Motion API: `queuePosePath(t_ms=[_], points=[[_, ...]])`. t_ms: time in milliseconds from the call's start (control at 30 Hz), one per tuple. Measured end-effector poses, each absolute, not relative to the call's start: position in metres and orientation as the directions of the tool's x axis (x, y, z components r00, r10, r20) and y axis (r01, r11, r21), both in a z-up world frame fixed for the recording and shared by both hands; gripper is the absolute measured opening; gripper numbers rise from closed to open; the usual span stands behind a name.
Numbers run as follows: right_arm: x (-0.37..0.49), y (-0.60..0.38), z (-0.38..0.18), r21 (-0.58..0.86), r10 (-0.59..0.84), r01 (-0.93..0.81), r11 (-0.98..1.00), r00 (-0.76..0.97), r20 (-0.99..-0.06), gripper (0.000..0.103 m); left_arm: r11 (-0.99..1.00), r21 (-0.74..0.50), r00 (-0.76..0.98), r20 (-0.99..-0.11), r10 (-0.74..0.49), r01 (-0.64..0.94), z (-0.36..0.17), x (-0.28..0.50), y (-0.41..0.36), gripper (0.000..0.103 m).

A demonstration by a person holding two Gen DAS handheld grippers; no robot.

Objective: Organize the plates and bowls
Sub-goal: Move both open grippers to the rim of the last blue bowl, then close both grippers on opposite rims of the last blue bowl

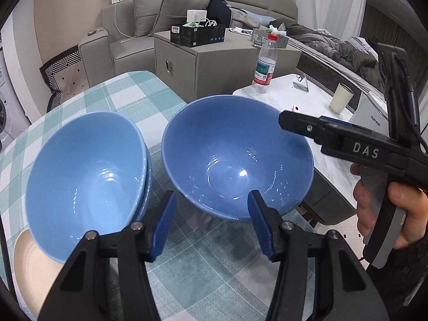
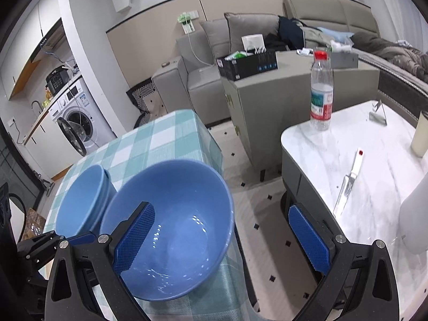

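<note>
Our left gripper (image 1: 211,222) hovers with its fingers apart and empty, just short of the single blue bowl's (image 1: 238,157) near rim. Our right gripper (image 2: 222,235) has its fingers wide apart, one pad over the bowl's hollow and the other outside its wall, probably to straddle the rim for a lift. That bowl sits on the checked table (image 1: 128,93) near its right edge, just beside the stacked blue bowls (image 1: 85,171), which lean on a cream plate (image 1: 32,267); nesting it there seems the aim. Beyond stands a water bottle (image 1: 263,64) on the marble table (image 1: 307,99).
</note>
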State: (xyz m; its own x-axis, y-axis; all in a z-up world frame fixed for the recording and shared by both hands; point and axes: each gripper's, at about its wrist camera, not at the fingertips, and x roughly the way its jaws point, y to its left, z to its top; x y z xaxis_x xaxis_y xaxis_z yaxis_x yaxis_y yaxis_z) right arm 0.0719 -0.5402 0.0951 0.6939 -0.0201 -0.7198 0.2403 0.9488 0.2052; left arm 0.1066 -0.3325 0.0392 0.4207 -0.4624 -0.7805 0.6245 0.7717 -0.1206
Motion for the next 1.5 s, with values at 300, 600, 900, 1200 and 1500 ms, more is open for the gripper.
queuePosePath(t_ms=[300, 600, 900, 1200, 1500], points=[[0.080, -0.535, 0.082, 0.178, -0.008, 0.218, 0.960, 0.653, -0.757, 0.075, 0.789, -0.122, 0.425, -0.787, -0.447, 0.603, 0.034, 0.114, -0.336, 0.052], [0.078, -0.532, 0.084, 0.171, -0.005, 0.200, 0.965, 0.662, -0.749, 0.059, 0.796, -0.110, 0.439, -0.785, -0.437, 0.595, 0.033, 0.119, -0.335, 0.044], [0.080, -0.524, 0.083, 0.131, -0.015, 0.174, 0.976, 0.652, -0.758, 0.038, 0.796, -0.100, 0.447, -0.782, -0.434, 0.597, 0.033, 0.120, -0.336, 0.042], [0.078, -0.523, 0.085, 0.113, -0.030, 0.174, 0.978, 0.660, -0.751, 0.033, 0.797, -0.100, 0.449, -0.781, -0.433, 0.596, 0.034, 0.120, -0.335, 0.039], [0.076, -0.519, 0.089, 0.101, -0.037, 0.168, 0.981, 0.664, -0.747, 0.033, 0.799, -0.089, 0.464, -0.774, -0.431, 0.594, 0.037, 0.118, -0.334, 0.039]])
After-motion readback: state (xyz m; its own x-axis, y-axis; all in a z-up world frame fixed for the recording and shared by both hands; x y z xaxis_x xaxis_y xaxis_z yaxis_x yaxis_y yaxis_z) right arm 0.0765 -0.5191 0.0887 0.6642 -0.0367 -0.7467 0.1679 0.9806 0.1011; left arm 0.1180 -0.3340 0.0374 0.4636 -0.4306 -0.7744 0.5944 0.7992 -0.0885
